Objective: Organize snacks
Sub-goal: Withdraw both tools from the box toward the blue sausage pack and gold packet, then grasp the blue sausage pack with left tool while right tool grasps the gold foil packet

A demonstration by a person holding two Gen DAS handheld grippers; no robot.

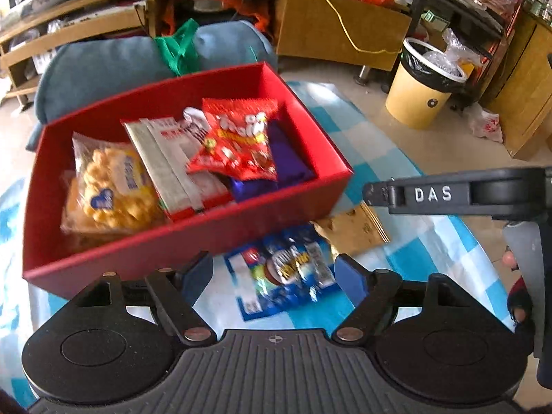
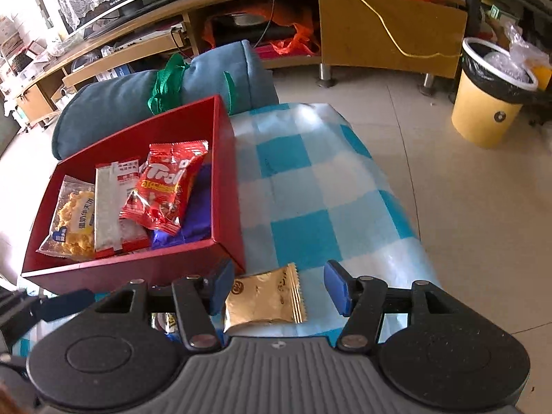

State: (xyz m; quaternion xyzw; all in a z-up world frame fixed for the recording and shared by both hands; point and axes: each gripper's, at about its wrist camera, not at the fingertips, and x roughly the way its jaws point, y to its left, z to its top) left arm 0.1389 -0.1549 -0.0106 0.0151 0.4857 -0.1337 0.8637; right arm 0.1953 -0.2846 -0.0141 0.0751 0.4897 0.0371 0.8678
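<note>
Both grippers hang over the checked cloth [image 2: 303, 207] with jaws apart and nothing between the pads. Just ahead of the left gripper [image 1: 272, 276] lies a blue packet [image 1: 283, 276]; just ahead of the right gripper [image 2: 276, 288], a gold packet [image 2: 265, 296]. The red box [image 1: 172, 241], already holding several snacks, sits beyond and left of both. The packets look light, crinkly and slippery, best pinched across the flat middle. Only the left view shows the blue packet whole; the right view alone shows the gold one clearly.
</note>
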